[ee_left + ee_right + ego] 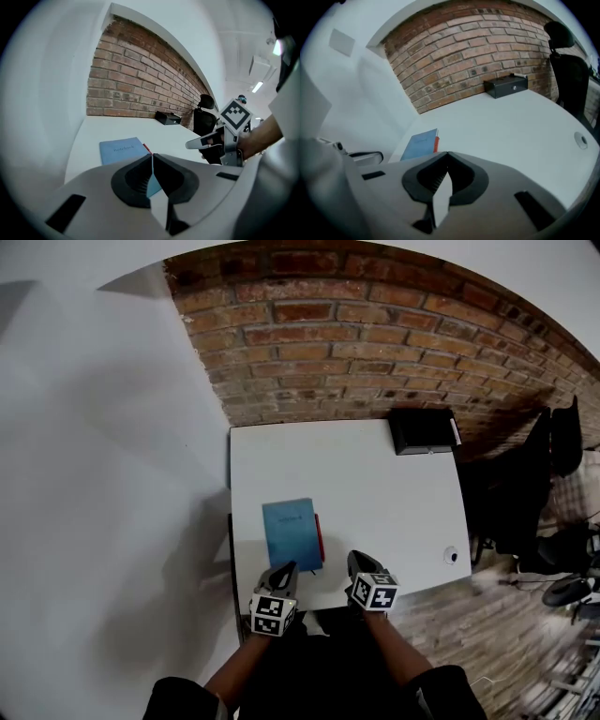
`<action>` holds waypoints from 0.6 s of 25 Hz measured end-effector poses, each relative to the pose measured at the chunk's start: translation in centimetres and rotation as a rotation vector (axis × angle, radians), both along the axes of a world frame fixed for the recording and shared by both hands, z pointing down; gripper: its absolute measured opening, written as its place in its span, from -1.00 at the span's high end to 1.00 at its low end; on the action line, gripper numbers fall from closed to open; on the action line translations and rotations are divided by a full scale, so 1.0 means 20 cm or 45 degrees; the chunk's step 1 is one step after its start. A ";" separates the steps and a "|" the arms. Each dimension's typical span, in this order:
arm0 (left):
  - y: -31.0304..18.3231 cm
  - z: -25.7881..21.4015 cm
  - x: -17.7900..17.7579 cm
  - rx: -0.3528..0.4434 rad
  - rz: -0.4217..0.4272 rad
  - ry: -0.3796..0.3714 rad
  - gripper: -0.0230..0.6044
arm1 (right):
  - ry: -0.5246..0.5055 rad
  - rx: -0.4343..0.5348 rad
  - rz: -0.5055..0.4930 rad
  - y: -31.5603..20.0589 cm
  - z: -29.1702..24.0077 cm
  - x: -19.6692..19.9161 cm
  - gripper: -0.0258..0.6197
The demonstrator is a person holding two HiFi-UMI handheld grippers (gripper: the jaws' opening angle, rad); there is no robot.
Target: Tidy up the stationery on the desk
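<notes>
**Both grippers shut, nothing held**

The left gripper [152,158] and right gripper [446,157] are held pressed together, empty, over the table's [384,486] near edge. A blue notebook [292,533] is laid flat just beyond them, with a slim red item [320,538] along its right side.

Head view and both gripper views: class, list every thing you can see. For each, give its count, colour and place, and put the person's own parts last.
desk: one, white, against the brick wall
brick wall: one, red-brown, behind the desk
notebook: one, blue, flat on the desk's near left part
red item: one, red, thin, along the notebook's right edge; pen or book, cannot tell
box: one, black, desk's far right corner by the wall
grommet: one, pale, round, near the desk's right edge
office chairs: at least two, black, on the floor right of the desk
left gripper: one, grey, shut, empty, at the notebook's near edge
right gripper: one, grey, shut, empty, right of the notebook
arms: two, dark sleeves, behind the grippers
</notes>
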State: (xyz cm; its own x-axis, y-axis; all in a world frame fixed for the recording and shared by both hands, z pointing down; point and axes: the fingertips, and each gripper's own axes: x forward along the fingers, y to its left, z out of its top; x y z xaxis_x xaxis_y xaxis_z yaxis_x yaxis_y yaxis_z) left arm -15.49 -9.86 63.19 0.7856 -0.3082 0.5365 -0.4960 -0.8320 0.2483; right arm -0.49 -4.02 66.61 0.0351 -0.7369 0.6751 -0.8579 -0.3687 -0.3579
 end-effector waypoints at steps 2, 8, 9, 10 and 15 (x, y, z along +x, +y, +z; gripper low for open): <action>0.04 -0.03 -0.01 0.010 -0.031 0.007 0.85 | 0.087 0.027 -0.024 0.05 -0.05 0.01 0.85; 0.27 -0.13 -0.06 0.073 -0.141 0.028 0.85 | 0.327 0.149 -0.151 0.24 -0.26 0.02 0.85; 0.33 -0.14 -0.07 0.080 -0.164 0.030 0.85 | 0.350 0.178 -0.177 0.29 -0.30 0.00 0.85; 0.39 -0.16 -0.08 0.088 -0.185 0.034 0.85 | 0.365 0.212 -0.198 0.34 -0.35 -0.01 0.85; 0.64 -0.24 -0.08 0.149 -0.276 0.042 0.85 | 0.423 0.358 -0.289 0.57 -0.52 -0.07 0.85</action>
